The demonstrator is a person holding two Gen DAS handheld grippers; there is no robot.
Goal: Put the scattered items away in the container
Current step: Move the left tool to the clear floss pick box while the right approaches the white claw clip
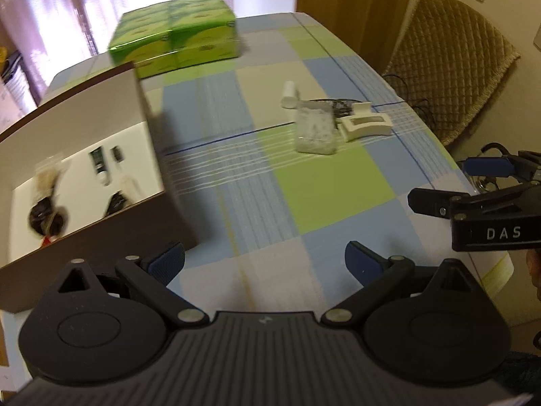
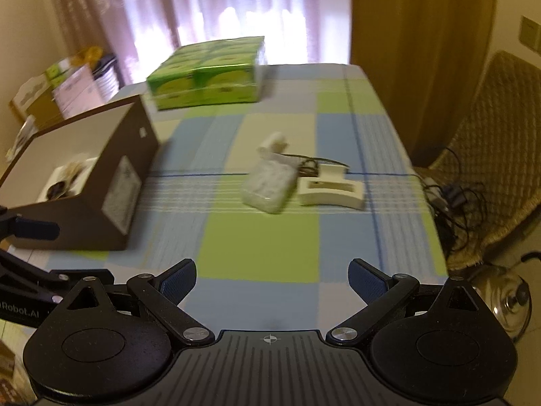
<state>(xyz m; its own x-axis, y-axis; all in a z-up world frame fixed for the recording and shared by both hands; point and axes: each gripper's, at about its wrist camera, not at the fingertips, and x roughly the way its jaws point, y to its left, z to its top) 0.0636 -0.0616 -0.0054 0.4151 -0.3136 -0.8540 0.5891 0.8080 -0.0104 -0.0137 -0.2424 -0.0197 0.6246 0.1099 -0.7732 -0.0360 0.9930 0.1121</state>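
A clear packet (image 1: 315,129), a white tube (image 1: 288,94) and a cream hair clip (image 1: 364,126) lie clustered mid-table (image 1: 331,193) on the checked cloth, well apart from the brown box (image 1: 101,155) at left, which already holds small items. Behind sits a green pack (image 1: 175,35). The left tool (image 1: 264,264) and right tool (image 2: 272,279) both hover spread wide, grasping nothing.

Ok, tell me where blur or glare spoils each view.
Left wrist view: the curtain blows out with backlight, the green package and brown box smear. Right wrist view: the curtain glares too, and the clear bag and white clip are soft.
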